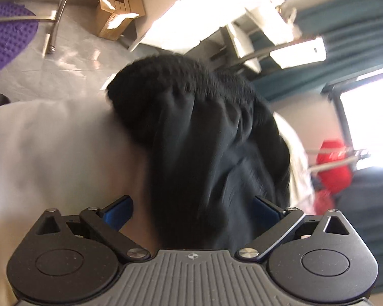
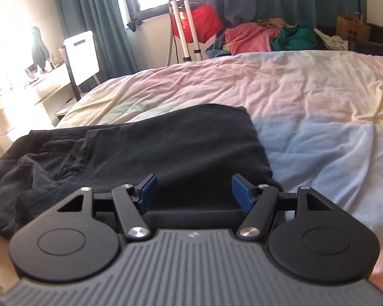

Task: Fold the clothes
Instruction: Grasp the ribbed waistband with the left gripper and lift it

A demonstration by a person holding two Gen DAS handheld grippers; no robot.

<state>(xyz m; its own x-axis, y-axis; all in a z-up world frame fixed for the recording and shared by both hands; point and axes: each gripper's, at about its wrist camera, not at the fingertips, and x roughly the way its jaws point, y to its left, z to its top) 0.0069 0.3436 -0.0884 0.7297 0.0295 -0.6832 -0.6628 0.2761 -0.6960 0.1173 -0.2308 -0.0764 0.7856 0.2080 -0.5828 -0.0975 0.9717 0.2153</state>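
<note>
While black trousers lie on the bed, both grippers, left gripper and right gripper, gape wide, fabric between fingers, unpinched.

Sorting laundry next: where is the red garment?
In the right wrist view, the red garment hangs at the window, beside the white steamer pole, left of the pink clothes pile.

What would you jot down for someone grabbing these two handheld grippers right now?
Left gripper: jaws wide, black garment bunched between them; grip unclear, picture blurred.
Right gripper: jaws apart over the black clothing on the bed, not clamping.
Done: the clothing looks partly folded, one layer lying over another.
Left: probably finish and flatten the fold. More clothes are piled beyond the bed.
</note>
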